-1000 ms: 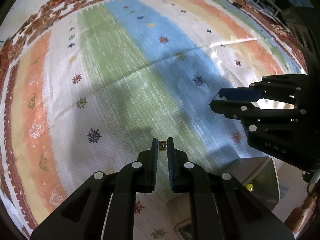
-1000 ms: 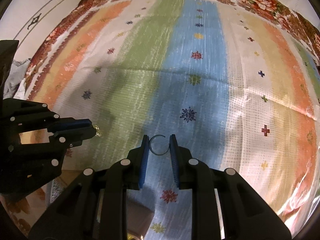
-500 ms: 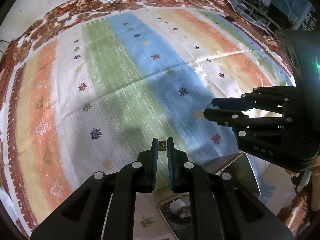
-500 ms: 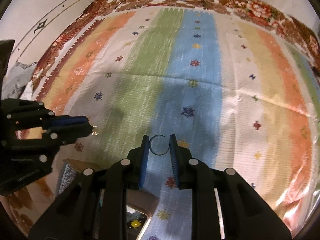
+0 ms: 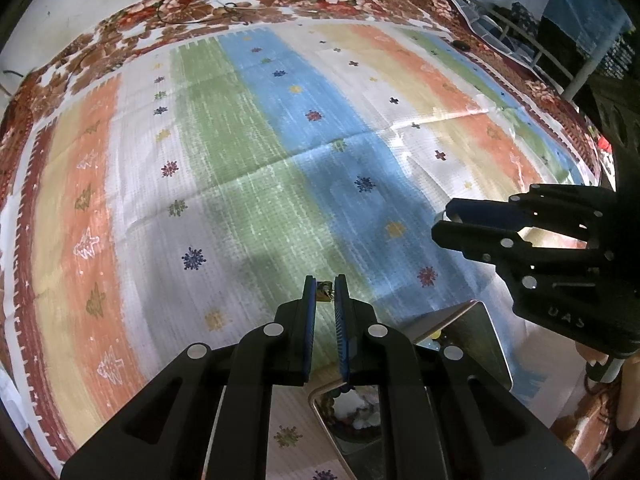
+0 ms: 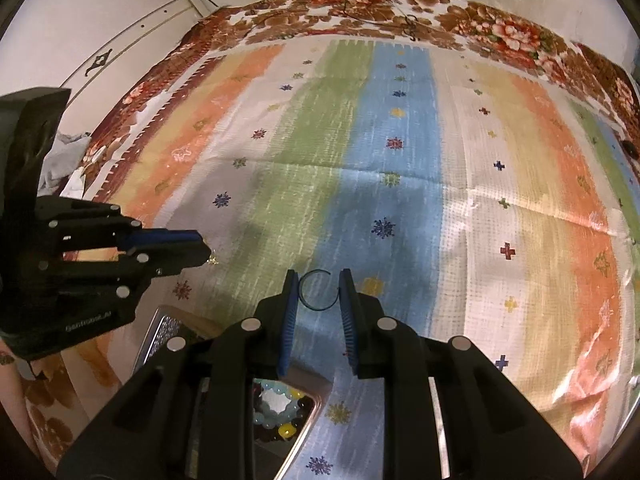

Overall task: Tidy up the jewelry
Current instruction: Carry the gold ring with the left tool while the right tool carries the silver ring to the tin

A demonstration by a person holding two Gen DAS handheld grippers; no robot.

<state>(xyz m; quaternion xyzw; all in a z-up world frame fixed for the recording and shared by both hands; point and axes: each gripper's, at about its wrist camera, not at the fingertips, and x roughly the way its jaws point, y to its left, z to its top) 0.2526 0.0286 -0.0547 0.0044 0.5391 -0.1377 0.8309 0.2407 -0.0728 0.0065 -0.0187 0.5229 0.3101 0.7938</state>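
left gripper (image 5: 325, 289): held above the striped cloth (image 5: 256, 168), fingers level, narrowed onto a small gold earring (image 5: 323, 290)
right gripper (image 6: 319, 290): alongside, also above the cloth, pinching a thin dark open ring (image 6: 315, 290) between its pads
jewelry box (image 6: 298, 420): open, under both tools, beads inside

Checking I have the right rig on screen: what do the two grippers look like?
Both grippers, left and right, are matte black plastic with cut-out openings, round silver screw heads and ridged blue finger pads. Pale lettering marks their sides. No cables or sleeves show.
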